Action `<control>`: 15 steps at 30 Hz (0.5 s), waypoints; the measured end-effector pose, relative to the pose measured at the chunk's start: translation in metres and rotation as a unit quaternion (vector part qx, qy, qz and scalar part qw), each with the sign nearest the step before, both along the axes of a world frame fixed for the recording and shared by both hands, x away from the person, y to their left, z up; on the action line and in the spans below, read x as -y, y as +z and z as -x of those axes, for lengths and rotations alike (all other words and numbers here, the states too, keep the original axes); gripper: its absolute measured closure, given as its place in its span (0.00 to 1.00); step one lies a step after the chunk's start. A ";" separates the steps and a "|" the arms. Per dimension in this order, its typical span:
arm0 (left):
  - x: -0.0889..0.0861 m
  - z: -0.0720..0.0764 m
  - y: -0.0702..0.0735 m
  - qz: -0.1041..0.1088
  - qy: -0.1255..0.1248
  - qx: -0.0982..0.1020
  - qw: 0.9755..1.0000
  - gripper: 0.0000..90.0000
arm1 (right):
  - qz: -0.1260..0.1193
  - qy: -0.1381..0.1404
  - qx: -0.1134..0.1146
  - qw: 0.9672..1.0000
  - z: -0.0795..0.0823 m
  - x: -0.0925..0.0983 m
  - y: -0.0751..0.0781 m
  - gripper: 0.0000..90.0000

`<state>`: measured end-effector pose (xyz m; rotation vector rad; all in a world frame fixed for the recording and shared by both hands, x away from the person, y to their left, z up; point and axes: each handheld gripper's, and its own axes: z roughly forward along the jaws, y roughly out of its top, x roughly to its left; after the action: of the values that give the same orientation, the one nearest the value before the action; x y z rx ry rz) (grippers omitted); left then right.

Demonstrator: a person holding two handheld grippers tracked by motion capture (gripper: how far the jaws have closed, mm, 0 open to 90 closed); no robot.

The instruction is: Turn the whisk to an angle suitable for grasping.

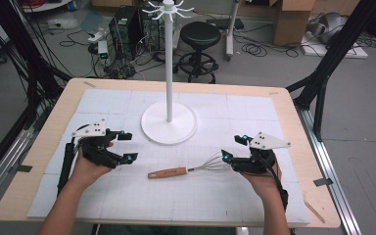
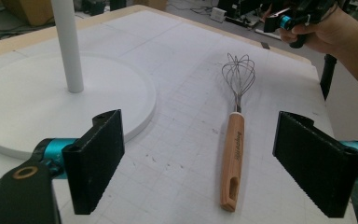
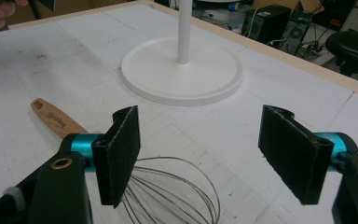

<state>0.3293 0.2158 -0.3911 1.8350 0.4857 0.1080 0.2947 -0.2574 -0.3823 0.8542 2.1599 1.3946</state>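
A whisk is lying flat on the white mat between the two hands, its wooden handle pointing toward the left gripper and its wire head lying just beside the right gripper, both with jaws standing wide apart and holding nothing. The right gripper view is showing the wires running under its left jaw. Farther back, the high view is showing the white stand rising to its hooked top, while the gripper views are cutting the pole off.

Wooden-handled whisk, white stand
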 end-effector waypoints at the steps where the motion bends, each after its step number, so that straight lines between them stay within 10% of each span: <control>1: 0.000 0.000 0.000 0.000 -0.002 0.000 1.000 0.18 | 0.000 0.001 0.002 1.000 0.000 0.000 0.000 0.32; 15: -0.016 0.002 0.006 0.005 0.024 0.024 0.999 0.07 | 0.001 0.007 -0.003 1.000 -0.003 -0.003 -0.002 0.32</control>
<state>0.3270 0.2323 -0.3856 1.8075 0.4974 0.1813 0.2980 -0.2542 -0.3840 0.8462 2.1759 1.3978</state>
